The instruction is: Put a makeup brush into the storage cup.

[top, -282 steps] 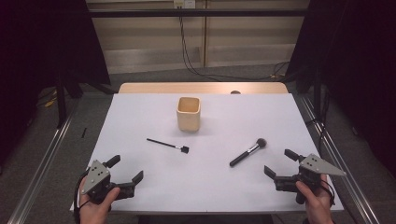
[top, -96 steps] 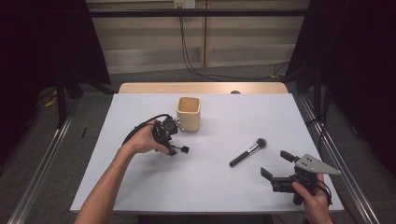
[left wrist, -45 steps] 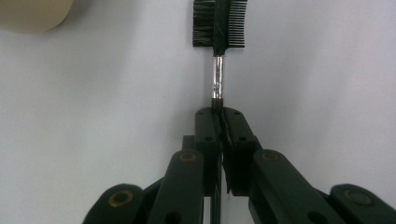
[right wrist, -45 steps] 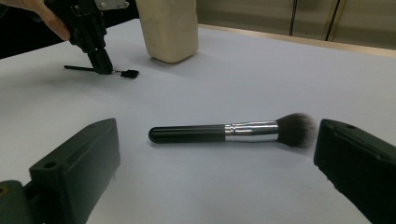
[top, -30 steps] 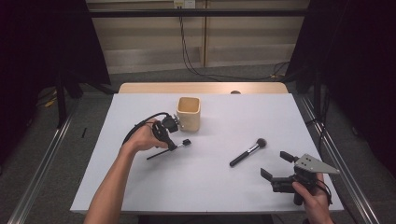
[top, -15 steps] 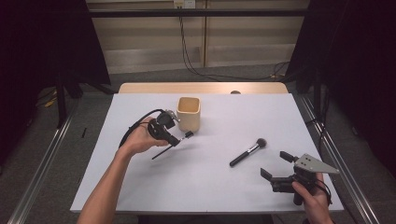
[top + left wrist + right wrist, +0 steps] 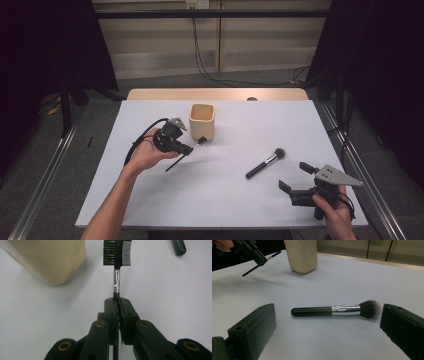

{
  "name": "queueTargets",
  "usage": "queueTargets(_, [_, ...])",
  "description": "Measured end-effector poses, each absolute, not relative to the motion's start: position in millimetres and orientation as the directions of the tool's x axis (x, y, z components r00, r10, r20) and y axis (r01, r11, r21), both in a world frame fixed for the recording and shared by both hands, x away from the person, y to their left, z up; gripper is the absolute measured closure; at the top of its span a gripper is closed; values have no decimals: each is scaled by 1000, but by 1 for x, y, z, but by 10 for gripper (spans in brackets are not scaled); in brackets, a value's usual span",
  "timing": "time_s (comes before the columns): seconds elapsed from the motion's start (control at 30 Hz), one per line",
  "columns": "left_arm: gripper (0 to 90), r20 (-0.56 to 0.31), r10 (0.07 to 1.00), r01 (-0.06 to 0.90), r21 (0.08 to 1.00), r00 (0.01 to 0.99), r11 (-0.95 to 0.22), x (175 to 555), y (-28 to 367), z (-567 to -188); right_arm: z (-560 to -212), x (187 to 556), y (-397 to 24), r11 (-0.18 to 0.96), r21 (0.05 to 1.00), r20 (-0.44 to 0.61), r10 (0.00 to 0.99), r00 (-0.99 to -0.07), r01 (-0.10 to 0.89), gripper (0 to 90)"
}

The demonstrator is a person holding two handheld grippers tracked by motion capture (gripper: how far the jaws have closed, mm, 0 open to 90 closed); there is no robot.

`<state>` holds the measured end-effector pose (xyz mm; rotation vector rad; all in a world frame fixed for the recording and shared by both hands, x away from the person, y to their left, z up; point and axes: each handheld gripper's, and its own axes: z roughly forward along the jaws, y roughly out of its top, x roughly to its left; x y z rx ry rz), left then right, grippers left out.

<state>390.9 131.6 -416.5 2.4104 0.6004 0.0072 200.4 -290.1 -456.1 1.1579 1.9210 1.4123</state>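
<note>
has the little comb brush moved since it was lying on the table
Yes. The comb brush is off the table, clamped in the left gripper, and its head now sits right beside the cup, nearer than before.

White table (image 7: 150,200): beige cup (image 7: 202,121) at back, powder brush (image 7: 265,163) lying right of centre.

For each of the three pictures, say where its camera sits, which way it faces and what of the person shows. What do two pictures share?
High view: above the table's near edge, looking forward and down; both forearms show.
Left gripper view: rides the left claw, facing the brow brush it grips.
Right gripper view: rides the right claw, facing the powder brush.
Shared: the cup.
</note>
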Motion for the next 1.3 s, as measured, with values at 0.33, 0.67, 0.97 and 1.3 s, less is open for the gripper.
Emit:
queueTargets(0.33, [858,-152,468,427,704,870,-567,383,143,-410,-456,200,-290,107,933,96,847,-523,345,1])
queueTargets(0.67, [858,-128,529,402,800,839,-445,379,151,-407,-456,200,-290,106,932,97,848,-522,346,1])
queueTargets(0.97, [858,-134,556,389,843,821,-371,369,158,-402,-456,200,-291,111,932,93,847,-524,344,1])
queueTargets(1.3, [858,-129,569,333,903,812,-270,352,170,-398,-456,200,-290,107,934,93,849,-520,342,1])
